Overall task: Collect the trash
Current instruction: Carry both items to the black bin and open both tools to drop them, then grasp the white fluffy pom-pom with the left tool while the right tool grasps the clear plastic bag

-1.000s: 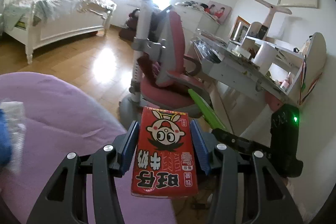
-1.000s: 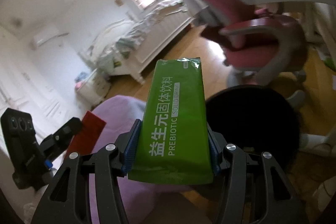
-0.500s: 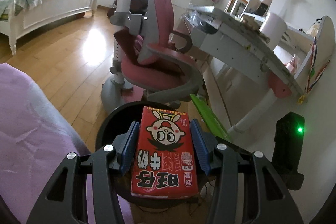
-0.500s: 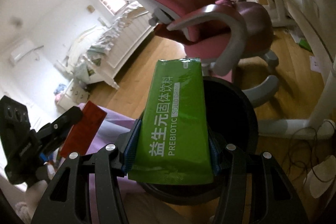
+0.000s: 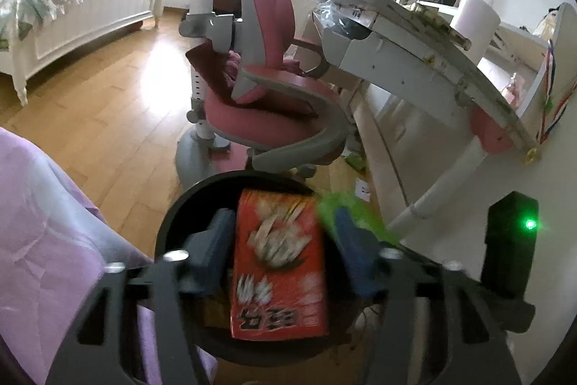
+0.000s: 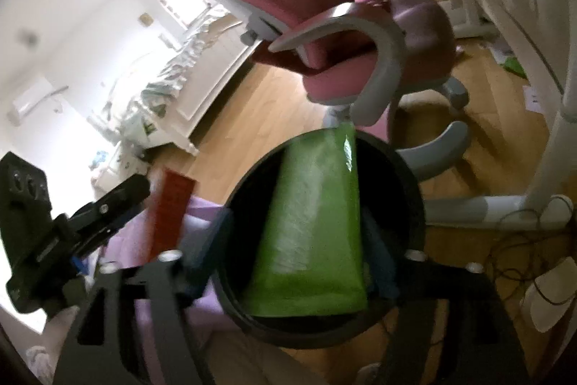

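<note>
Left gripper (image 5: 281,233): its blue pads now stand spread, clear of the red snack box (image 5: 279,271) on both sides, whereas half a second ago they were clamped on its edges; the box is motion-blurred and appears to be dropping free over the mouth of the black trash bin (image 5: 169,222). Right gripper (image 6: 295,248): same finding, with the jaws parted wider than the green drink packet (image 6: 310,233), which a moment ago was pinched firmly and is now blurred and hanging over the bin's opening. In the right wrist view the left gripper (image 6: 119,201) is seen at the side with the red box (image 6: 169,215) beside the bin rim (image 6: 414,190). Assessment: both pieces of trash have just been released, and this pair looks as good as collected, provided each clears the rim; the red box sits nearer the purple cover's (image 5: 47,240) side of the bin. Container: the bin stands on the wooden floor (image 5: 108,103) just in front of the pink chair (image 5: 267,89); its interior is dark, something yellowish shows low inside in the left wrist view, but its contents cannot be made out. The surface (image 5: 425,60) beyond carries clutter too small to identify.
</note>
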A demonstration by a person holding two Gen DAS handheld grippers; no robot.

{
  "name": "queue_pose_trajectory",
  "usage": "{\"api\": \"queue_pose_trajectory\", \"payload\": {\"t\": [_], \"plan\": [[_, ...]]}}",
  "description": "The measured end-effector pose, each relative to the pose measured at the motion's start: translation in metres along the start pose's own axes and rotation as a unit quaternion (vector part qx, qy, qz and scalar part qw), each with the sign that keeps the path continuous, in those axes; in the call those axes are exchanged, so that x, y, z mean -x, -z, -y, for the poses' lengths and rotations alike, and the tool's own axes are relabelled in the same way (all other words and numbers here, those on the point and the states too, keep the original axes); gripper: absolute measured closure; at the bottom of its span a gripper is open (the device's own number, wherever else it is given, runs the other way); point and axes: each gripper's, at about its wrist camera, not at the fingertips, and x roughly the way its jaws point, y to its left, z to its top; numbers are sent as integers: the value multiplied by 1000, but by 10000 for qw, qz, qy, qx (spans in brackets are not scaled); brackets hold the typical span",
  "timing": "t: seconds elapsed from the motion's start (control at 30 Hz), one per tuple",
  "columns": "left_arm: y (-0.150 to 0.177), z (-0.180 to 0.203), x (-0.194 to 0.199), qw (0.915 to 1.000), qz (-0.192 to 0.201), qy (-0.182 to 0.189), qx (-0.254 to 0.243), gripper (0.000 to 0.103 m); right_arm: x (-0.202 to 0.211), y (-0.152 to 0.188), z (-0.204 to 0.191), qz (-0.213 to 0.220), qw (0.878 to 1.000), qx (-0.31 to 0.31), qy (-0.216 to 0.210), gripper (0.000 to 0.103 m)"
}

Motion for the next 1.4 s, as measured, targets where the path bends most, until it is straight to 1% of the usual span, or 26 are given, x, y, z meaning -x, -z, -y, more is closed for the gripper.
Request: {"api": "queue_pose_trajectory", "payload": {"t": [0.03, 0.07, 0.23, 0.4, 0.5, 0.6, 0.7, 0.8, 0.9, 0.97, 1.0, 1.03, 1.1, 1.13, 1.17, 1.2, 1.27, 1.3, 1.33, 1.37, 1.4], "plan": [[0, 0, 4, 9999, 107, -27, 7, 17, 1, -1, 0, 18, 10000, 5, 14, 25], [1, 0, 9, 9998, 220, -3, 15, 16, 2, 1, -1, 18, 10000, 10, 24, 25], [0, 0, 21, 9996, 286, 35, 19, 16, 3, 1, -2, 13, 10000, 17, 22, 25], [3, -10, 42, 9990, 411, -10, 145, 16, 0, 5, -22, -70, 9997, 210, -112, 25], [8, -26, 66, 9975, 610, -52, 349, 15, -8, 8, -45, -197, 9986, 431, -239, 25], [16, -52, 98, 9940, 861, -197, 651, 13, -16, 13, -71, -328, 9965, 676, -379, 25], [25, -83, 136, 9873, 1153, -479, 986, 13, -26, 19, -105, -474, 9924, 983, -576, 25], [36, -122, 183, 9755, 1519, -915, 1299, 13, -36, 29, -147, -632, 9856, 1340, -816, 25], [50, -167, 232, 9570, 1891, -1463, 1641, 13, -45, 39, -191, -784, 9769, 1668, -1081, 25], [61, -207, 266, 9384, 2134, -1805, 2031, 13, -53, 48, -225, -913, 9688, 1919, -1278, 25], [64, -220, 276, 9326, 2188, -1879, 2171, 13, -56, 52, -239, -974, 9652, 2006, -1368, 25], [70, -244, 290, 9236, 2239, -1981, 2401, 13, -61, 57, -255, -1064, 9607, 2085, -1495, 25], [73, -269, 298, 9172, 2216, -2074, 2581, 13, -70, 63, -283, -1241, 9538, 2159, -1679, 25], [73, -286, 299, 9155, 2129, -2117, 2677, 13, -79, 67, -299, -1382, 9502, 2171, -1758, 25], [73, -299, 298, 9140, 2054, -2144, 2766, 13, -85, 69, -310, -1484, 9480, 2154, -1815, 25], [73, -308, 295, 9142, 1986, -2115, 2829, 13, -92, 70, -320, -1565, 9465, 2127, -1855, 25], [71, -326, 285, 9197, 1814, -1890, 2925, 13, -110, 69, -340, -1718, 9446, 2043, -1910, 25], [70, -330, 281, 9225, 1745, -1828, 2918, 14, -121, 68, -349, -1807, 9452, 1958, -1889, 25], [68, -330, 274, 9272, 1667, -1771, 2848, 14, -128, 69, -354, -1871, 9457, 1878, -1881, 25], [67, -330, 270, 9304, 1637, -1747, 2777, 16, -138, 65, -360, -1967, 9456, 1765, -1896, 25], [66, -332, 269, 9321, 1644, -1719, 2731, 21, -146, 62, -366, -2013, 9457, 1715, -1891, 25]]}}
